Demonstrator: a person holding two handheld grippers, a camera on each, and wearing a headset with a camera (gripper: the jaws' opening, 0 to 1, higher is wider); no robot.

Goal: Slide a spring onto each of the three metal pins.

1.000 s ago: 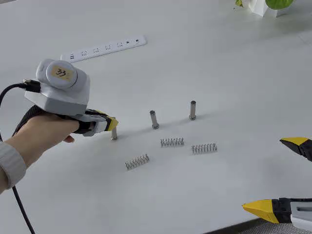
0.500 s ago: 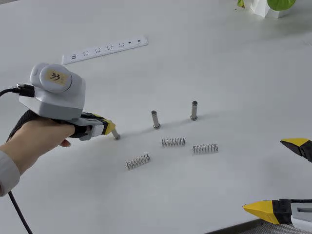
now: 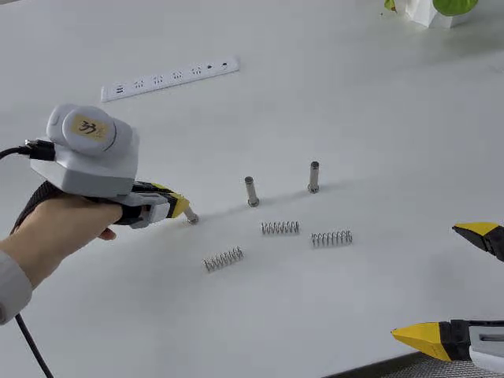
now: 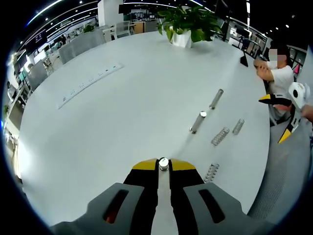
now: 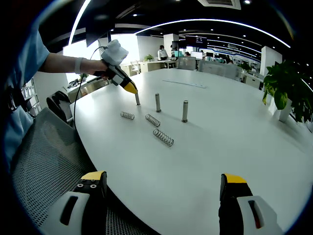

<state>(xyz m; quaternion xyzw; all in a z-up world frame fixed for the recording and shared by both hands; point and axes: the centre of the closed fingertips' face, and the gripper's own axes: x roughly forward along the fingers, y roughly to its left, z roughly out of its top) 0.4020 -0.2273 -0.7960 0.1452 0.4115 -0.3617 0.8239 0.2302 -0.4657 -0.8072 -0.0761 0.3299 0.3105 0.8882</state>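
Your left hand-held gripper point(image 3: 181, 207) is clenched on the short silver metal pin point(image 3: 190, 215), left of frame centre, which leans. Stand it upright, then bring the gaping right hand-held gripper point(image 3: 424, 281) to the nearest coiled wire spring point(image 3: 222, 260).

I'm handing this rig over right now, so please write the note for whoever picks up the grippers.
Left gripper: jaws closed on the top of the left pin.
Right gripper: open, empty, at the near edge of the table.
Middle pin and right pin stand upright and bare.
Left spring, middle spring and right spring lie flat in front of the pins.
Done: no spring is on a pin yet.
Left: all three springs.
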